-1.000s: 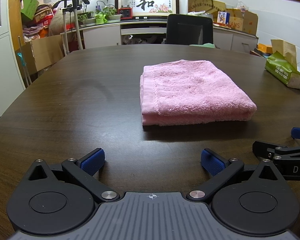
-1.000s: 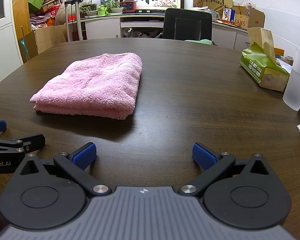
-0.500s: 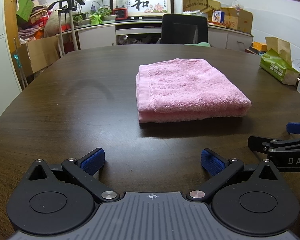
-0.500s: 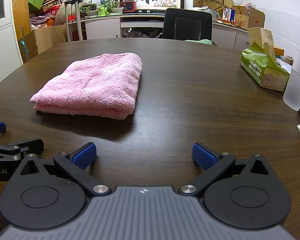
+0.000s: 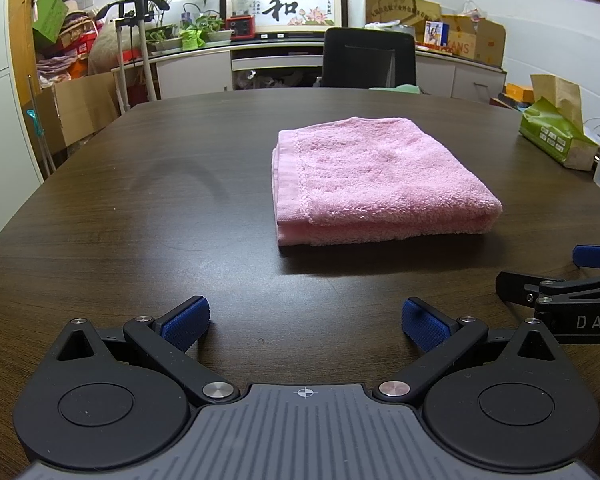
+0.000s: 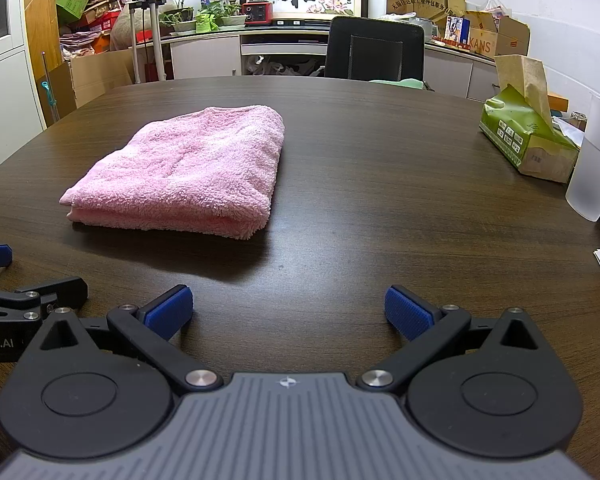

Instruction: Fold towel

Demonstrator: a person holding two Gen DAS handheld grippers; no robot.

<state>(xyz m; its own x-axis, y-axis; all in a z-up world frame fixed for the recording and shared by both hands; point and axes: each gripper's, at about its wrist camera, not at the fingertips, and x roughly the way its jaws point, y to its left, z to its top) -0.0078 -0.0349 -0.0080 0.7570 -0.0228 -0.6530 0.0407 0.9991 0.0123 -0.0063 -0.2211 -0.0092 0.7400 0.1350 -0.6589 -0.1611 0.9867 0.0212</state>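
Dark wooden table (image 5: 148,200) in cluttered office; black chair (image 5: 370,58) at far edge, green tissue box (image 6: 528,136) and frosted cup (image 6: 594,160) on right side. Pink towel (image 5: 376,180) lay folded flat at table middle, long axis running away from cameras, thick fold facing right. Left gripper (image 5: 305,322) and right gripper (image 6: 288,310) were wide apart, holding nothing, both short of towel.

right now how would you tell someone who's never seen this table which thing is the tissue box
Start at the dark round table and go to its right edge, past the pink towel. The tissue box lies there beside a frosted cup; it is the only green thing on the table, with brown paper sticking up from its top.
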